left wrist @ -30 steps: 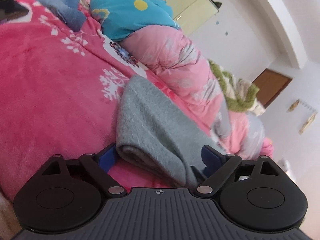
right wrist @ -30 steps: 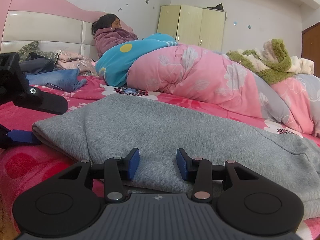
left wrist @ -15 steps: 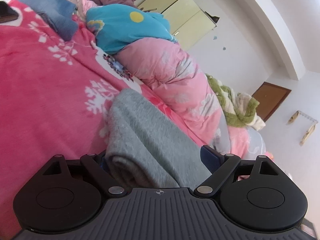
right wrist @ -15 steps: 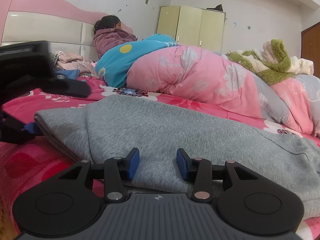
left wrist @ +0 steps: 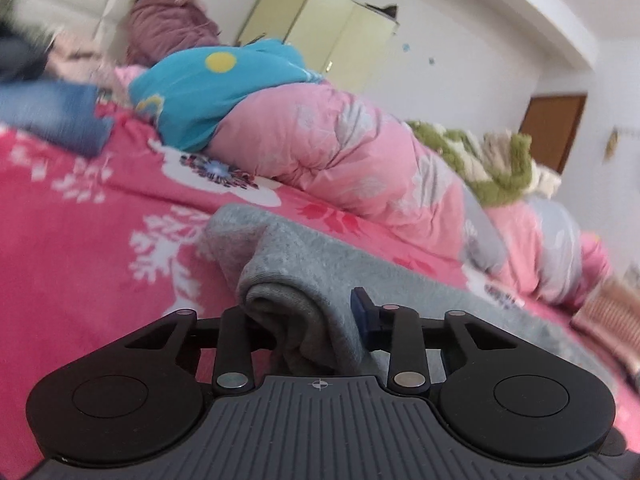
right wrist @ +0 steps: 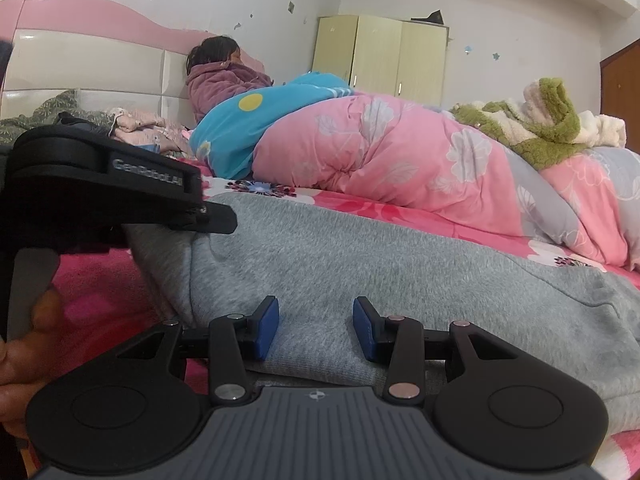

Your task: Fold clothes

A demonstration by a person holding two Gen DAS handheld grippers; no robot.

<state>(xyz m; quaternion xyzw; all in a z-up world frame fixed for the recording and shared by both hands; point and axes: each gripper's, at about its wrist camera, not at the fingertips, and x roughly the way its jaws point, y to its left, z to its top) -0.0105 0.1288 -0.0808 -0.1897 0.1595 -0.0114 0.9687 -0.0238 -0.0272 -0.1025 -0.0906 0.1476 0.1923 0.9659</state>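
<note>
A grey garment (left wrist: pixel 320 264) lies across the pink flowered bedspread (left wrist: pixel 80 240). My left gripper (left wrist: pixel 316 312) has its jaws closing on a bunched corner of the garment; cloth fills the gap and hides the left pad. In the right wrist view the left gripper (right wrist: pixel 200 220) holds that corner of the garment (right wrist: pixel 360 256) raised a little off the bed, with a person's hand (right wrist: pixel 24 344) on its handle. My right gripper (right wrist: pixel 315 328) stands half closed over the garment's near edge, with grey cloth between its blue pads (right wrist: pixel 266 328).
A rolled pink quilt (left wrist: pixel 340 152) and a blue one (left wrist: pixel 208 84) lie behind the garment. A person in a purple jacket (left wrist: pixel 168 28) sits by the headboard. Folded jeans (left wrist: pixel 56 116) lie far left and a green plush blanket (left wrist: pixel 480 160) far right.
My left gripper moved onto the garment's corner, rolled to level, and its wide jaws closed on the cloth, lifting it slightly. The right gripper has not moved.
</note>
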